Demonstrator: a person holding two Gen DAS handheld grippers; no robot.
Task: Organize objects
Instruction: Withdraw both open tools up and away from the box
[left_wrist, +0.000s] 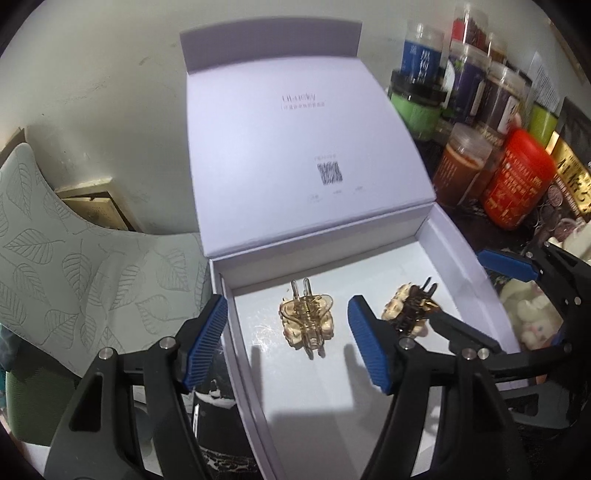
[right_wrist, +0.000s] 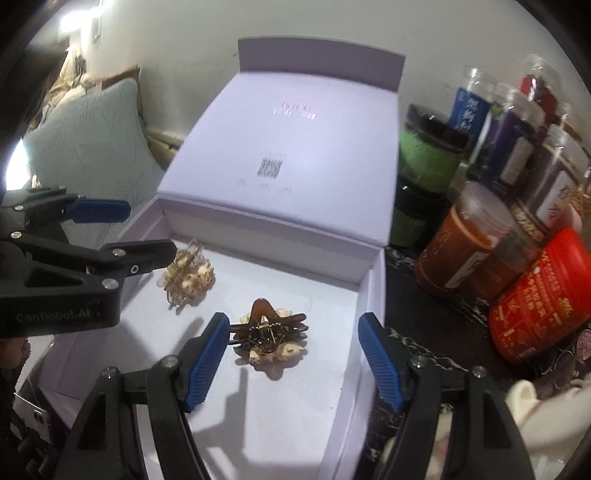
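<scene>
A pale lilac box (left_wrist: 458, 243) stands open with its lid (left_wrist: 295, 147) leaning back. Two hair claw clips lie on its white floor. A clear amber clip (left_wrist: 306, 321) lies in the middle; it shows in the right wrist view (right_wrist: 188, 277) too. A dark brown clip with cream flowers (left_wrist: 408, 310) lies to the right, also in the right wrist view (right_wrist: 271, 341). My left gripper (left_wrist: 288, 347) is open above the amber clip, empty. My right gripper (right_wrist: 293, 362) is open over the brown clip, not touching it.
Several jars and tins stand right of the box, among them a red tin (left_wrist: 517, 181) and an orange jar (left_wrist: 461, 166). A leaf-patterned cushion (left_wrist: 74, 258) lies to the left. Cream plush items (left_wrist: 532, 314) lie at the right front.
</scene>
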